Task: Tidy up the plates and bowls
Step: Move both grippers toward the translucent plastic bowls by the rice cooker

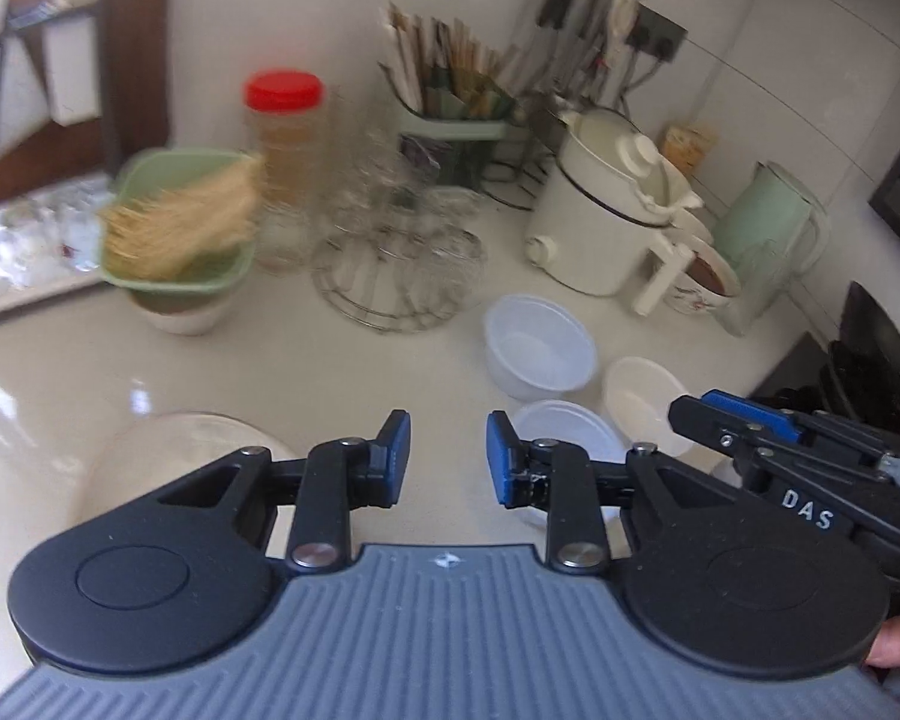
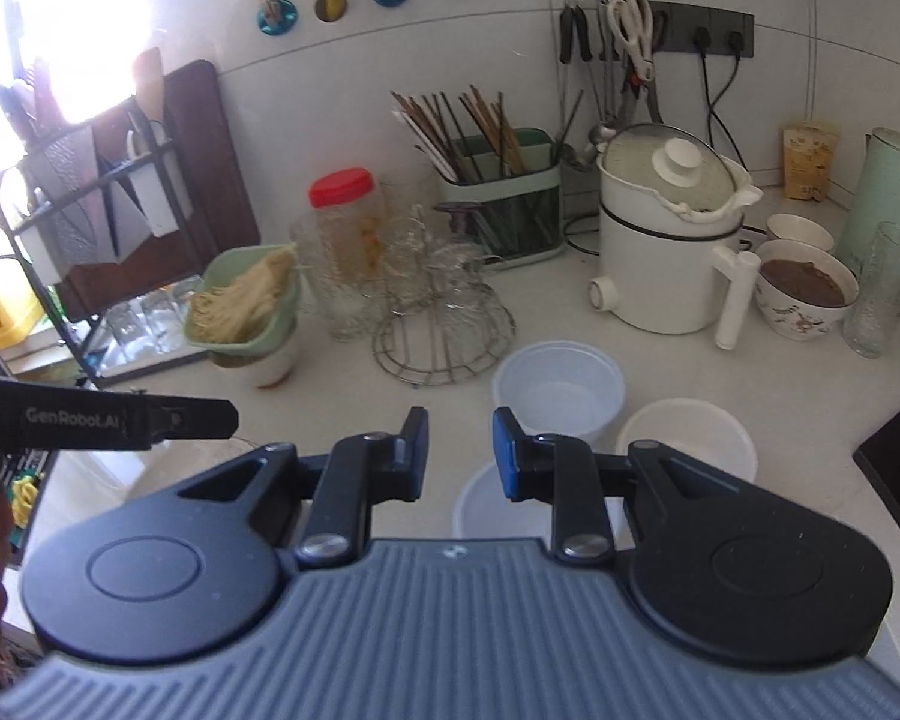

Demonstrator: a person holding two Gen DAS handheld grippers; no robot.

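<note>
Three white plastic bowls sit on the pale counter: a deep one [image 1: 539, 347] [image 2: 561, 397], a cream one [image 1: 645, 399] [image 2: 690, 438] to its right, and a near one [image 1: 561, 432] [image 2: 486, 504] partly hidden behind the fingers. A clear glass plate or lid [image 1: 180, 456] lies at the near left. My left gripper [image 1: 448, 459] is open and empty, above the counter just left of the near bowl. My right gripper [image 2: 459, 453] is open and empty, above the near bowl; it also shows in the left wrist view [image 1: 744, 414].
At the back stand a green basket of noodles on a white bowl [image 2: 243, 300], a red-lidded jar [image 2: 345, 222], a wire rack of glasses [image 2: 438, 312], a chopstick holder [image 2: 498, 204], a white electric pot [image 2: 669, 252], a patterned bowl of brown food [image 2: 804, 294] and a green jug [image 2: 888, 192].
</note>
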